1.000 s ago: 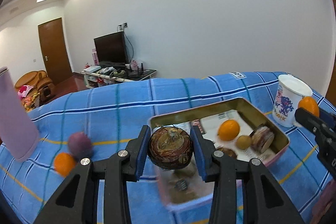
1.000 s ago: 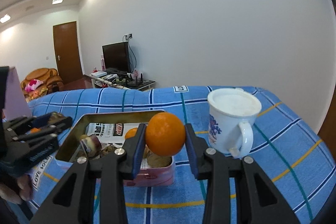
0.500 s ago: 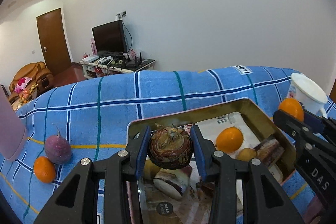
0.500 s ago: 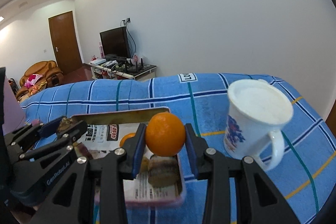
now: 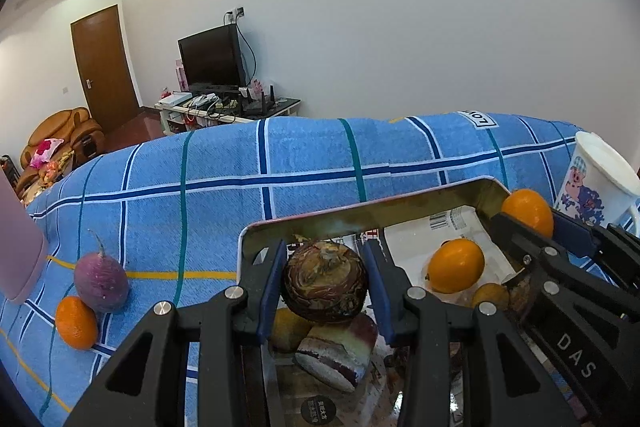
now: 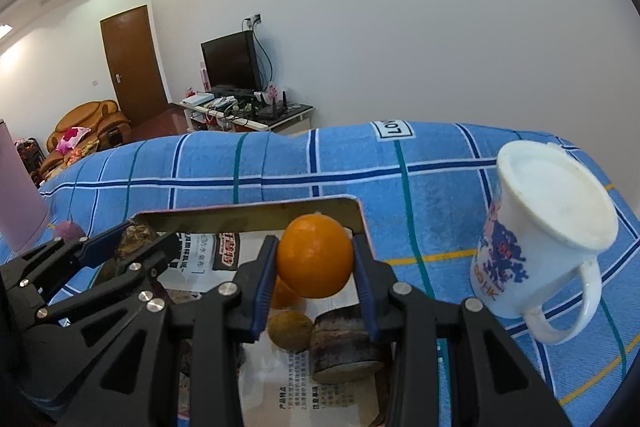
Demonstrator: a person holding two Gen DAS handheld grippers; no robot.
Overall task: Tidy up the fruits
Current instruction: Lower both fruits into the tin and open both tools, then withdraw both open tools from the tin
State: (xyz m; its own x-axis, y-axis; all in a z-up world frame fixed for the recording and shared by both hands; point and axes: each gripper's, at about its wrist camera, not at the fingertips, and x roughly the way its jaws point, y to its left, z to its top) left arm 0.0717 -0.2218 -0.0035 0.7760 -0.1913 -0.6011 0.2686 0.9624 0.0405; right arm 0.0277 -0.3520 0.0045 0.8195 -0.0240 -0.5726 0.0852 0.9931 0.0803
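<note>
Both loads hang directly above the tin [image 5: 360,215]: the left gripper [image 5: 325,287] has its fingers clamped on a brown mottled fruit [image 5: 325,283] near the tin's left wall, while the right gripper [image 6: 315,263] pinches an orange [image 6: 315,255] over the far right corner (release is straight down).

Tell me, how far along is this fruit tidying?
Partway. Done: an orange, a small brownish fruit and cut pieces already lie in the metal tin. In hand: the left gripper holds a dark brown round fruit over the tin, and the right gripper holds another orange. Left: an orange and a purple fruit on the blue cloth.
</note>
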